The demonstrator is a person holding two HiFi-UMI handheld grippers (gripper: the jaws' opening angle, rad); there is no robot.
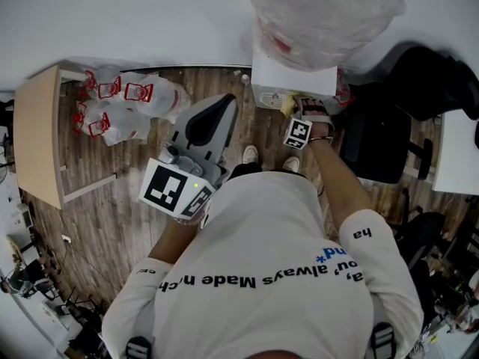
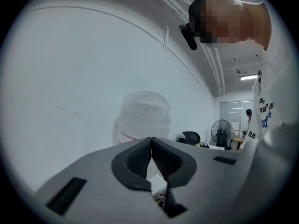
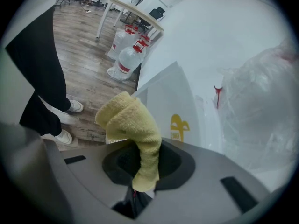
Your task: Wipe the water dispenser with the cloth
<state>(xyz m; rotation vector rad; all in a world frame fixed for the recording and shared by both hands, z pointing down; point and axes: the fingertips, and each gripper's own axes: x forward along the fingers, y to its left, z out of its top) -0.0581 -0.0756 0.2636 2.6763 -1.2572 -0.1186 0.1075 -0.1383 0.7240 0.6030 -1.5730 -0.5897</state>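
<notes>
Two hand-held grippers are held out by a person in a white printed shirt (image 1: 277, 275) who stands on a wood-plank floor (image 1: 112, 223), seen from above. At far left a pale wooden table (image 1: 34, 133) stands against the wall, with spare water bottles (image 1: 127, 99) with red handles lying just beside it.

The left hand-held gripper (image 1: 224, 105) is held out in front of the person and points toward the white wall. Its ribbed jaws are pressed together tip to tip with nothing between them (image 2: 151, 146). In the left gripper view, a plastic-wrapped bottle (image 2: 145, 113) rises just beyond the closed tips.

Right of centre, the white water dispenser (image 1: 292, 73) stands against the wall and carries that large wrapped bottle (image 1: 322, 6) on top.

The right hand-held gripper (image 1: 293, 109) reaches to the dispenser's front, its jaws clamped on a yellow cloth (image 1: 288, 105). In the right gripper view (image 3: 145, 169), the cloth (image 3: 133, 120) runs lengthwise out of the jaws, roughly along the line in which the gripper points. Its short tail hangs back behind the pads, and its bunched, folded end leans to the left. That end lies over the lower front corner of the dispenser (image 3: 168, 97), near a yellow logo. No view shows whether cloth and panel are touching.

A black office chair (image 1: 382, 140) sits at right, next to the dispenser.
</notes>
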